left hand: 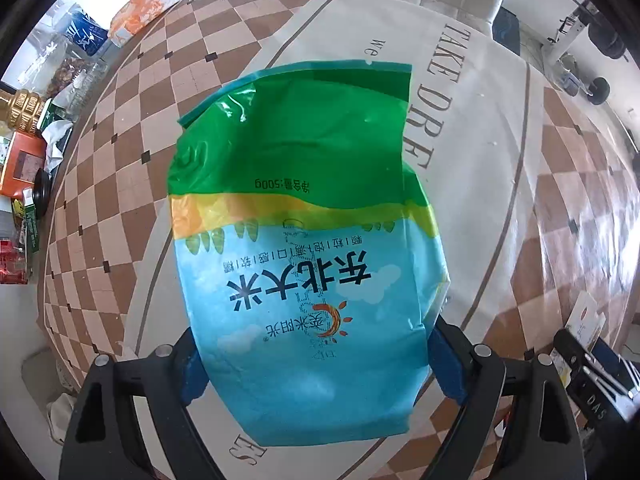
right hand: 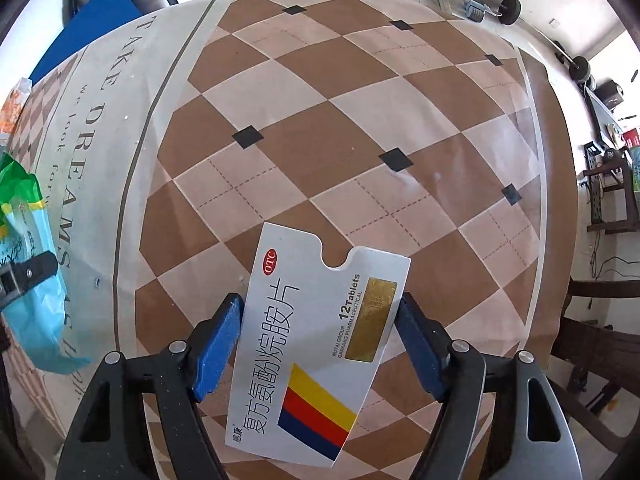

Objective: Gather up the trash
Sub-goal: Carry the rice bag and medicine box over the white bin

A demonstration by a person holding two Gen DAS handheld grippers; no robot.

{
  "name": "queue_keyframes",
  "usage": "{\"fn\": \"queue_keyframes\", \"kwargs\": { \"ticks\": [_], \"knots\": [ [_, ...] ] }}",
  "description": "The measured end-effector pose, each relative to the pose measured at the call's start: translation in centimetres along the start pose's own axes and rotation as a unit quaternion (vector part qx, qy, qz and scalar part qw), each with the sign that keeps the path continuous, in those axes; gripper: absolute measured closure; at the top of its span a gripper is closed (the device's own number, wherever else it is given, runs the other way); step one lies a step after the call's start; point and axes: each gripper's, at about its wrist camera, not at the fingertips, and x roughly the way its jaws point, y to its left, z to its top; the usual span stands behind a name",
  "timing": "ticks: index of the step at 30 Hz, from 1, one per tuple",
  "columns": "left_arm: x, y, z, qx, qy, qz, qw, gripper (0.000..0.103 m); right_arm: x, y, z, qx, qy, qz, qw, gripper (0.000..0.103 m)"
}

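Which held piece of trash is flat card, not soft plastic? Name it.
The white medicine box sleeve in the right gripper; the left gripper holds a crinkled rice bag.

Checkered tablecloth [right hand: 360, 128], dark wooden chair [right hand: 600, 344], daylight

One rice bag [left hand: 304, 248], green above and blue below, shows in the left wrist view, and again at the left edge of the right wrist view. One white tablet box [right hand: 316, 344], flattened, with one gold sticker. Two grippers, each with two blue fingers [left hand: 194, 376] [right hand: 218, 348]. One checkered surface [right hand: 320, 128]. One orange-and-white packet [left hand: 142, 12] lies at its far edge. At the left edge sits a jumble of packages too crowded to count.
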Motion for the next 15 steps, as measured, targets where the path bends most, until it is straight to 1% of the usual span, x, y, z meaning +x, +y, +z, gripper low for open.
{"fn": "queue_keyframes", "kwargs": {
  "ticks": [4, 5, 9, 13, 15],
  "knots": [
    [-2.4, 0.0, -3.1, 0.015, -0.026, -0.005, 0.9995, 0.015, -1.4, -0.9, -2.0, 0.004, -0.020, 0.016, 1.000, 0.025],
    [-3.3, 0.1, -4.0, 0.018, -0.036, -0.005, 0.9992, 0.015, -1.8, -1.4, -3.0, 0.004, -0.026, 0.019, 0.999, 0.025],
    [-6.4, 1.1, -7.5, 0.029, -0.066, -0.017, 0.9973, 0.015, -4.7, -1.9, -5.2, 0.005, -0.051, 0.034, 0.998, 0.025],
    [-8.9, 3.9, -10.4, 0.033, -0.094, -0.030, 0.9946, 0.015, -8.7, -2.0, -8.1, 0.005, -0.081, 0.049, 0.995, 0.025],
    [-10.0, 5.6, -12.4, 0.035, -0.106, -0.037, 0.9930, 0.015, -10.7, -1.9, -10.6, 0.005, -0.096, 0.056, 0.994, 0.025]
  ]
}}
